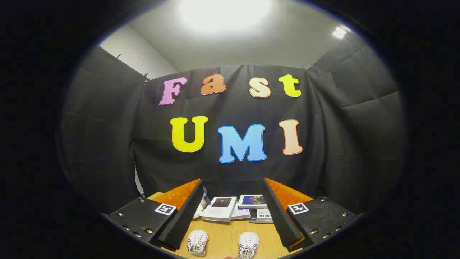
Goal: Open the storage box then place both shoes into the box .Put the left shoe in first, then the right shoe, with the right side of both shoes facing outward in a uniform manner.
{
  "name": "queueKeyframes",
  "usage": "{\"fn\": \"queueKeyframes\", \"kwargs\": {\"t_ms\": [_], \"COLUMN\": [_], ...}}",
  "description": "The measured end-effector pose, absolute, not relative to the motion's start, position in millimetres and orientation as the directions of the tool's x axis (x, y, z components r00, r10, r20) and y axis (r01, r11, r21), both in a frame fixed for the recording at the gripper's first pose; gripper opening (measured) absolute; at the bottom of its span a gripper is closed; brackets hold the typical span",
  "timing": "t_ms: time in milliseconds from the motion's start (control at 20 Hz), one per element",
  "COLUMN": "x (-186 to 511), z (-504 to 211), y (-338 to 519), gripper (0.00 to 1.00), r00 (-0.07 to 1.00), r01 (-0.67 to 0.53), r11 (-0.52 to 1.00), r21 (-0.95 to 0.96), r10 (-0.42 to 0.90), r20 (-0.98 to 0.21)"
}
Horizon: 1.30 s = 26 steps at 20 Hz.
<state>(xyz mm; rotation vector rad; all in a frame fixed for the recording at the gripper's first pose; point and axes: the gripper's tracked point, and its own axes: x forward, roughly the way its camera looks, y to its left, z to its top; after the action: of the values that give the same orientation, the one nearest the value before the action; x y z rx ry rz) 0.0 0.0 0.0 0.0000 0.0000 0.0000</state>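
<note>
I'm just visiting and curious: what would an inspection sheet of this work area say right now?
Surface: wooden table, bare between the shoes.
Job's things: two white shoes, left shoe and right shoe, lying apart between the fingers, toes toward the books; storage box: nothing seen.
Clutter: stack of books beyond the shoes; a small white object beside them, too hidden to identify.
Grippers: gripper open, fingers spread wide, holding nothing.
Cables: nothing seen.
Surroundings: black cloth wall, ceiling light.
</note>
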Motion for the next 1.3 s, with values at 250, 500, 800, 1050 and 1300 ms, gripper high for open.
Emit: {"fn": "queueKeyframes", "kwargs": {"t_ms": [250, 500, 800, 1050, 1300], "x": [7.1, 15.8, 25.7, 37.2, 49.0], "z": [0.9, -4.7, -7.8, -9.2, -28.7], "y": [-7.3, -9.5, -6.0, -0.1, 15.9], "gripper": [0.98, 0.98, 0.98, 0.98, 0.98], "r00": [1.0, 1.0, 0.999, 0.998, 0.994], "r01": [-0.001, -0.007, -0.031, -0.052, -0.091], "r11": [1.0, 1.0, 0.999, 0.997, 0.996], "r21": [0.004, -0.002, -0.029, -0.048, 0.023], "r10": [0.001, 0.007, 0.03, 0.05, 0.093], "r20": [-0.006, -0.018, -0.039, -0.041, -0.064]}}
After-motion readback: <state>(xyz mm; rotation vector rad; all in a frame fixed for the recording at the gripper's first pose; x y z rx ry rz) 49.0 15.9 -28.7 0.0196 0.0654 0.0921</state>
